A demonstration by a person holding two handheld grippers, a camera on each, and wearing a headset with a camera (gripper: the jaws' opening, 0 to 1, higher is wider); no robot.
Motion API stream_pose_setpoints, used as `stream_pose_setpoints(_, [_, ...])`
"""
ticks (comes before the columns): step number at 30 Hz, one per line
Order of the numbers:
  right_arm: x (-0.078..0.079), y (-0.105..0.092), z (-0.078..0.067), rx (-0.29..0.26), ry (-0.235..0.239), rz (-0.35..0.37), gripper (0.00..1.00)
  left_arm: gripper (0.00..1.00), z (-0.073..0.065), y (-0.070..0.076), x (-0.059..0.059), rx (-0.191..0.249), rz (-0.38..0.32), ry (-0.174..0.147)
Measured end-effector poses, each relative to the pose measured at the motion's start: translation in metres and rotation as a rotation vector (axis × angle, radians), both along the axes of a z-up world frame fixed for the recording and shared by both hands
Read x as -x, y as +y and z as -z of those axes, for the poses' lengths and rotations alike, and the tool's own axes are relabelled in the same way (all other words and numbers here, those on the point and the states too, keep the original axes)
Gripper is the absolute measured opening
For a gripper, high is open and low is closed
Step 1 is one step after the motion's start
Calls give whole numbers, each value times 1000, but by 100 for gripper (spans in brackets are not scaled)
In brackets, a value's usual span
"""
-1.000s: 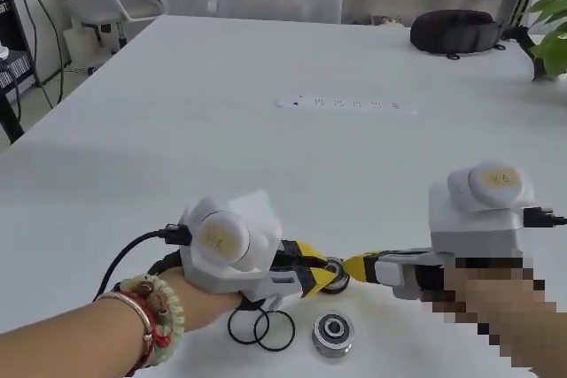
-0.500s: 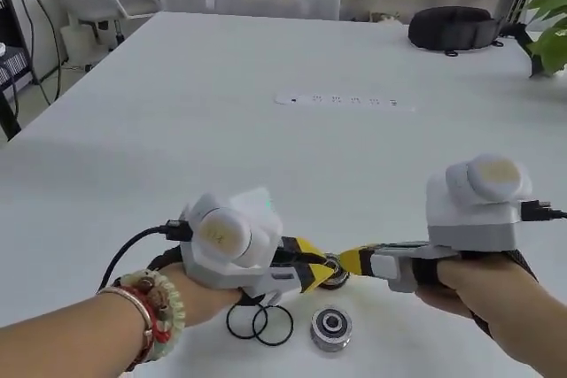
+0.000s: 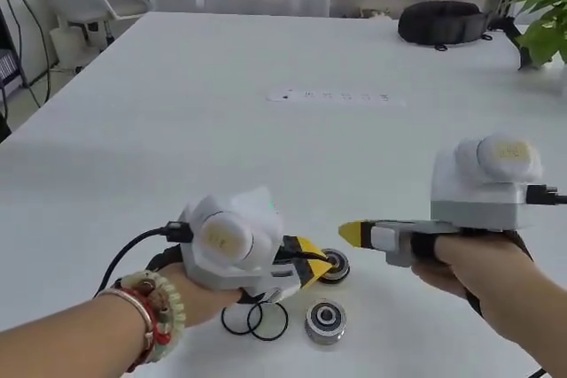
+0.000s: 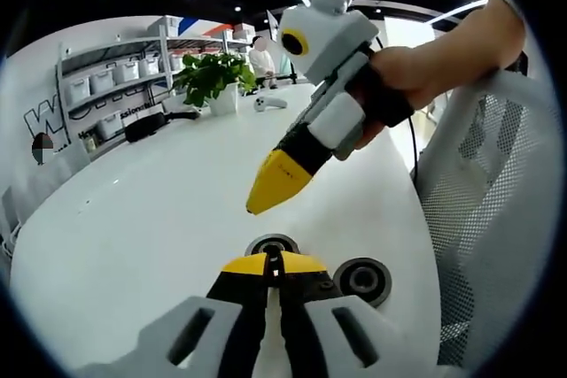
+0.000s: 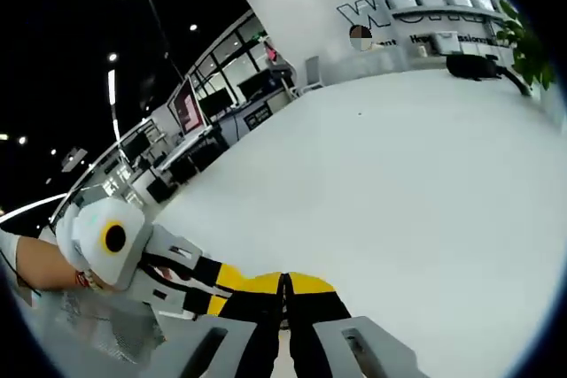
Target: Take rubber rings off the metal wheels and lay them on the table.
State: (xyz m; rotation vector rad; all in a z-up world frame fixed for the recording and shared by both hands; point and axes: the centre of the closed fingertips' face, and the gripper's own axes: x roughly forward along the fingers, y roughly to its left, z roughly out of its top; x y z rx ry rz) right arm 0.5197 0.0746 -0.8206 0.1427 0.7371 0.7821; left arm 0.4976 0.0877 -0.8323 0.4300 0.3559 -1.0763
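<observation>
A metal wheel (image 3: 336, 266) is seen lying on the surface (image 3: 266, 157) right at the tips of the left tool (image 3: 312, 265), whose jaws are pressed together, while the right tool (image 3: 350, 234) (jaws also together) is held just above it, slightly farther off

the left gripper (image 3: 322, 265) covers the left edge of one metal wheel (image 3: 340, 268) and the far arcs of the two rubber rings (image 3: 255, 320), and whether its pressed-together jaws pinch anything is too small to tell.
</observation>
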Motion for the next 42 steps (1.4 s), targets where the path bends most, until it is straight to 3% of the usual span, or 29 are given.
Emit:
stream_pose_setpoints(5, [4, 4, 6, 39, -9, -48, 0, 0, 1, 0, 1, 4, 2, 6])
stream_pose_setpoints(10, [9, 3, 12, 113, -31, -107, 0, 0, 1, 0, 0, 12, 6, 14])
stream_pose_setpoints(28, [9, -7, 20, 153, -16, -112, 0, 0, 1, 2, -1, 12, 15, 18])
stream_pose_setpoints(32, [13, -13, 30, 215, 8, -131, 1, 0, 1, 2, -1, 20, 10, 23])
stream_pose_setpoints(37, [20, -13, 38, 264, 5, -187, 4, 0, 2, 2, -2, 27, 8, 28])
stream_pose_setpoints(42, [30, -1, 36, 284, -36, -282, 14, 0, 2, 2, -1, 33, 6, 33])
